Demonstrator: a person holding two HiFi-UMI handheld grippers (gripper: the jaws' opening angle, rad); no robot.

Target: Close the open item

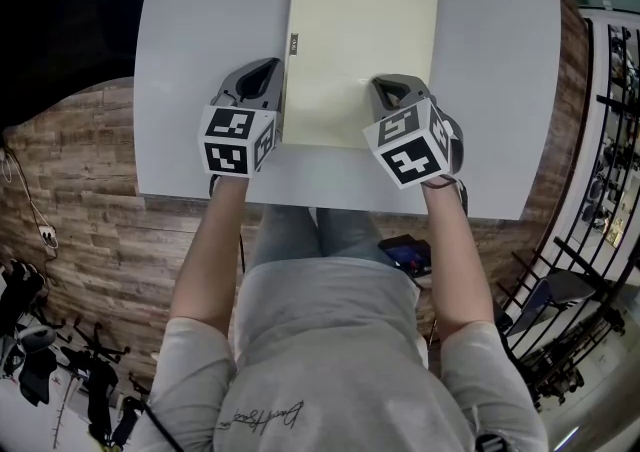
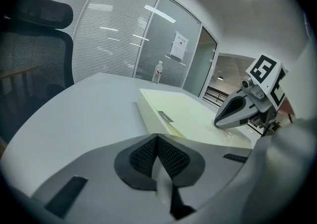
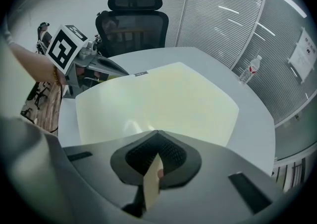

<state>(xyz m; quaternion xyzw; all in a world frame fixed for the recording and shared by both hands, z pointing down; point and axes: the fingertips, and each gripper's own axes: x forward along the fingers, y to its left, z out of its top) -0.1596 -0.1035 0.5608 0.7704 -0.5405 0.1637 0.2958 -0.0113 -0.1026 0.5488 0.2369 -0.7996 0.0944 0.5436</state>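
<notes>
Ahead of the left jaws, the spine label point(image 2: 165, 116) on the pale yellow binder point(image 2: 188, 116) is too small for us to read, as is the notice point(image 2: 179, 45) on the glass wall point(image 2: 119, 34) beyond. Behind the right jaws, the right gripper point(image 1: 385, 87) hides the binder's near corner from our head view.

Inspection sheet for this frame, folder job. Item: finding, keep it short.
Surface: grey table, flat and matte.
Job's things: pale yellow folder lies flat with its cover down and looks closed.
Clutter: water bottle at the table's far side; phone on the person's lap.
Grippers: left gripper shut, empty, beside the folder's spine; right gripper shut, empty, over the folder's near right corner.
Cables: thin cable by a floor-level socket.
Surroundings: office chair, glass partition with blinds, wood floor.
</notes>
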